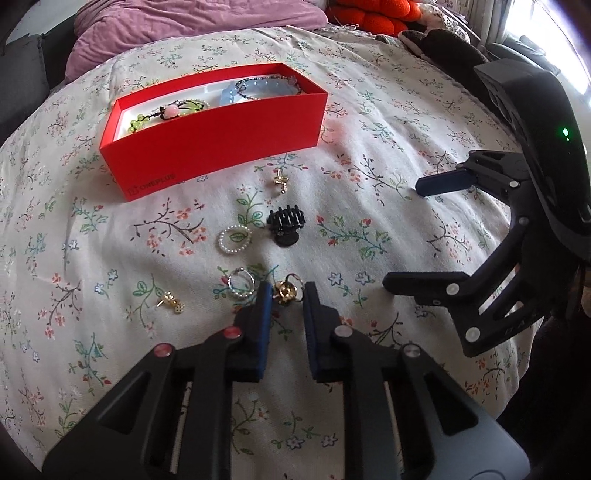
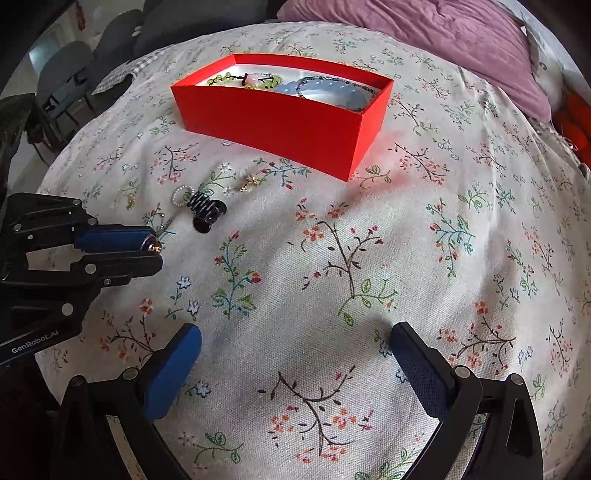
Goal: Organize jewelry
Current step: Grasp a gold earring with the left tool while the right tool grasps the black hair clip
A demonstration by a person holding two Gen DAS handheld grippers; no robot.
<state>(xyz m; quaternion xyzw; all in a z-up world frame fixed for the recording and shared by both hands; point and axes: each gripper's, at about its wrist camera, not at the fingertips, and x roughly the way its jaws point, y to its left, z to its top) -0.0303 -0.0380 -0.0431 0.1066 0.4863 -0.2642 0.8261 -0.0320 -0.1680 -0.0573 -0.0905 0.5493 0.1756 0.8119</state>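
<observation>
Blue-padded left gripper fingers were clamped on a gold flower-shaped ring. Right gripper was held wide open, empty. Beaded bracelets were seen inside the red cardboard box.

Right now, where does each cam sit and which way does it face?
Left wrist: on the left hand-held gripper, aimed down at the bedspread; its fingers flank a gold ring; right hand-held gripper at right.
Right wrist: on the right hand-held gripper, jaws wide over bare cloth; left one at left.
Shared: red box, black hair claw.

Floral bedspread, mauve pillow, dark chairs, bright window at right.
</observation>
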